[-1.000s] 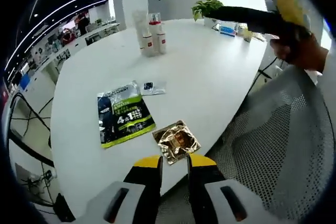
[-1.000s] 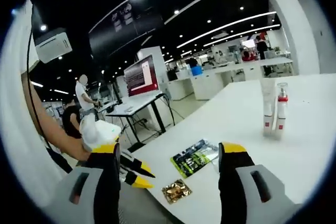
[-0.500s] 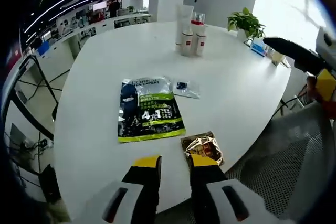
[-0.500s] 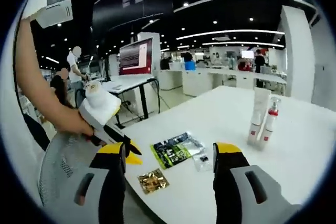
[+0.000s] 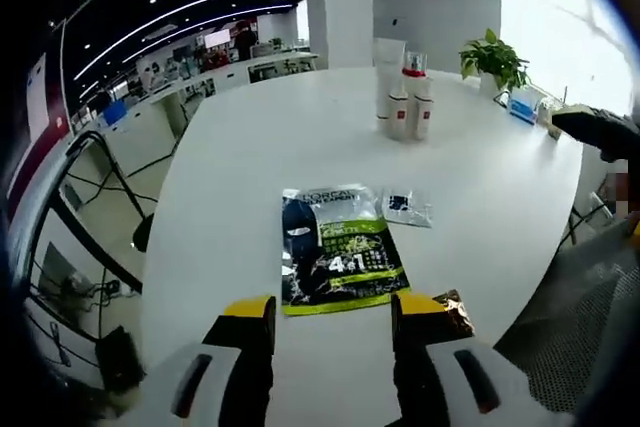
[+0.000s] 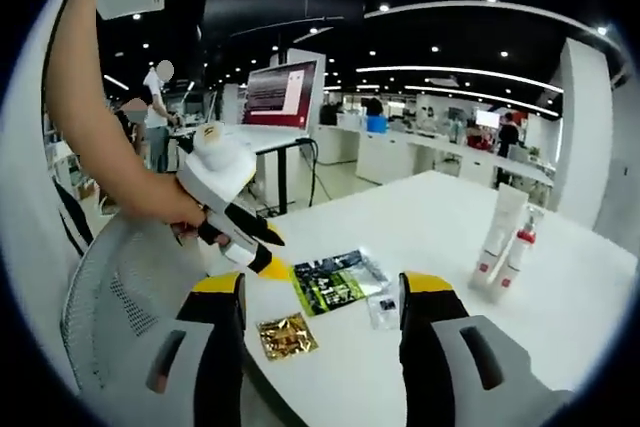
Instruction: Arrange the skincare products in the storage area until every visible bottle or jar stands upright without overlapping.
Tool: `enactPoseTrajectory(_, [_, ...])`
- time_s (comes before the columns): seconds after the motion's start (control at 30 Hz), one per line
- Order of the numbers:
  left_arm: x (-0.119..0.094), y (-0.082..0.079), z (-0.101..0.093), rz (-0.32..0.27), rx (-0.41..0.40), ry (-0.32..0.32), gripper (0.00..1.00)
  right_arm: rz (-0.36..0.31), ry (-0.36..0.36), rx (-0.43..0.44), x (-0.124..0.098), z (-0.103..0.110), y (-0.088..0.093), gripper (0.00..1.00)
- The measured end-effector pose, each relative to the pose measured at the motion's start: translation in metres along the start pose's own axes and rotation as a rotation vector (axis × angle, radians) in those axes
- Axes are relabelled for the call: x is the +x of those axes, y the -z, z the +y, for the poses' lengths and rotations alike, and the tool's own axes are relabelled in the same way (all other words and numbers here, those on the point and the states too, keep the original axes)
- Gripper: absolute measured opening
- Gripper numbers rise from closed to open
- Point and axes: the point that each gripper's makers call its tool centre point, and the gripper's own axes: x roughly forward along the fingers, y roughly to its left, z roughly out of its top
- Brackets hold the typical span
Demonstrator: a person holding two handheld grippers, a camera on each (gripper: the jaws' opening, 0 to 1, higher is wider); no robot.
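Three skincare containers stand upright close together at the far side of the white table: a tall white tube, a pump bottle with a red collar and a small white bottle. The right gripper view shows the same group at right. My left gripper hangs open over the table's near edge, with nothing between its jaws. Flat beyond it lie a green-and-black sachet, a small clear sachet and a gold sachet. My right gripper is open and empty, back from the table.
A hand holds the left gripper above a grey mesh chair. A potted plant and small items sit at the table's far right. The right gripper's dark jaw enters at the right edge. Desks and people stand behind.
The left gripper's jaws have spread from a narrow gap to wide open. Its camera has swung left along the table's edge. The right gripper has stayed open.
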Motion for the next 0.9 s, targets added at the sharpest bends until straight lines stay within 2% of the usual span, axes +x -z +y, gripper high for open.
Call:
enactPoseTrajectory(0.1, [0.005, -0.002, 0.011, 0.006, -0.026, -0.022, 0.54, 0.009, 0.002, -0.012, 0.000, -0.001, 0.002, 0.55])
enactPoseTrajectory(0.3, [0.015, 0.000, 0.020, 0.024, -0.079, -0.056, 0.59, 0.016, 0.029, 0.004, -0.002, -0.008, 0.004, 0.53])
enactPoseTrajectory(0.37, [0.017, 0.002, 0.020, 0.041, -0.072, -0.062, 0.62, 0.019, 0.019, -0.012, -0.001, -0.004, 0.004, 0.53])
enactPoseTrajectory(0.43, [0.021, 0.000, 0.023, 0.057, -0.028, -0.074, 0.63, 0.023, 0.015, -0.041, -0.001, 0.000, 0.005, 0.53])
enactPoseTrajectory(0.53, [0.026, -0.008, 0.023, 0.042, -0.035, -0.079, 0.65, 0.028, 0.022, -0.071, -0.002, 0.000, 0.006, 0.51])
enactPoseTrajectory(0.6, [0.031, -0.014, 0.020, 0.027, -0.075, -0.076, 0.65, 0.032, 0.026, -0.073, -0.002, -0.001, 0.006, 0.51])
enactPoseTrajectory(0.67, [0.034, -0.017, 0.018, 0.028, -0.072, -0.071, 0.65, 0.012, 0.035, -0.072, -0.005, -0.003, 0.002, 0.50])
enactPoseTrajectory(0.9, [0.043, -0.016, 0.016, 0.044, -0.069, -0.072, 0.67, 0.031, 0.037, -0.093, -0.003, -0.003, 0.006, 0.50])
